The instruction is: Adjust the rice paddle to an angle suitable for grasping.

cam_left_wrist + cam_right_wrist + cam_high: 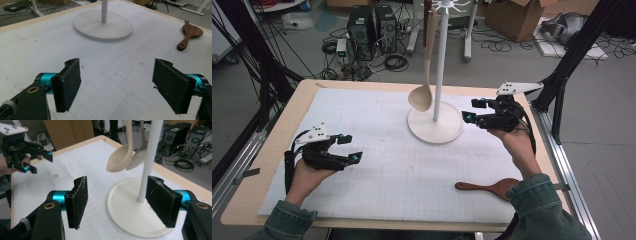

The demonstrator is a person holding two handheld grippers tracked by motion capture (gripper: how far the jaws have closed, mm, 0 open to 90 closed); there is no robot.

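While we held both grippers empty with jaws apart, the wooden paddle [492, 188] lay nearest us, well right of the stand [435, 128]. Our right gripper [474, 111] hovered beside that stand; the hung ladle [422, 95] seemingly needed no steadying.

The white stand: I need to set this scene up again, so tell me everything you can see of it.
The white stand has a broad, flat round base and a thin upright pole, matte like painted metal or plastic, with short radiating hooks on top. It stands upright at the far middle of the table, on the gridded mat. Beige spoons hang from it, bowls low, just above the base. The right gripper is beside it, not touching.
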